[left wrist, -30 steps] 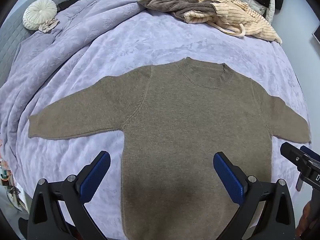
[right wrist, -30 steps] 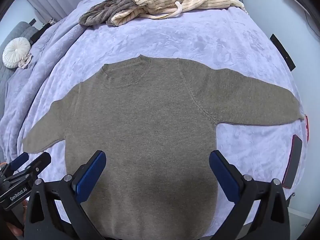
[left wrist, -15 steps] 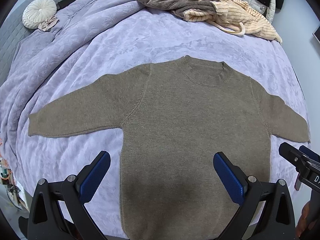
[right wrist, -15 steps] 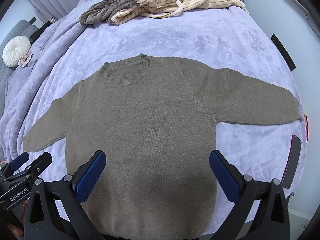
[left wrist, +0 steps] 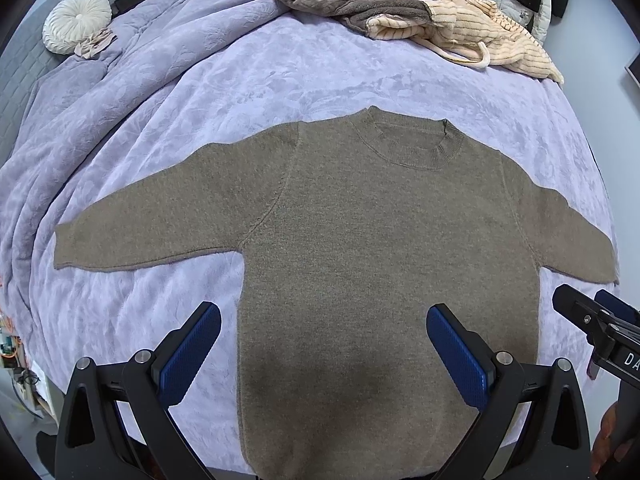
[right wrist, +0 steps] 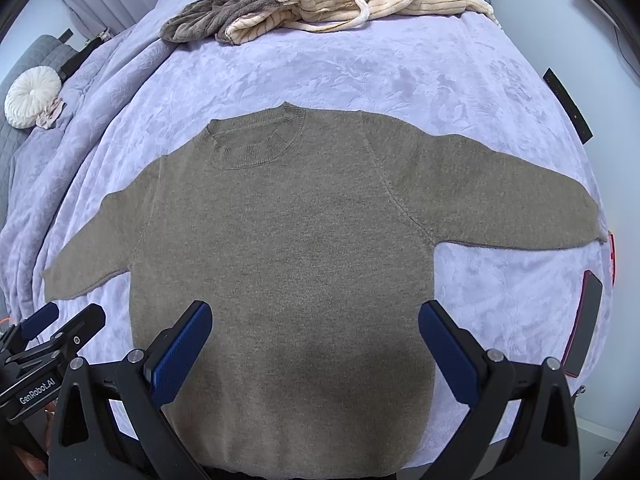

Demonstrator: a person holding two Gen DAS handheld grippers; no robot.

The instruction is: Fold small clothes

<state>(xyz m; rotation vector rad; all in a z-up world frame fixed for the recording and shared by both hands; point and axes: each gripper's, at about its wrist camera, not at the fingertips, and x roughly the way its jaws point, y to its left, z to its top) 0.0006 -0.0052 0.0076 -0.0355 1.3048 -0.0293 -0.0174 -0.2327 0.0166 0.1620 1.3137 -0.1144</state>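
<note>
lavender bedspread (left wrist: 280, 80) under flat olive sweater (left wrist: 380, 240), clothes pile (left wrist: 420, 12) beyond, left gripper (left wrist: 324, 344) and right gripper (right wrist: 316, 340) both spread wide, empty

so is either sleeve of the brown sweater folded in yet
No, the brown sweater lies flat on the bedspread with both sleeves spread outward.

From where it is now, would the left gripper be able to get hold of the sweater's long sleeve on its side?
Probably yes. The left gripper is open and holds nothing, and the left sleeve of the sweater lies flat and uncovered on the purple blanket, with nothing lying between them.
</note>
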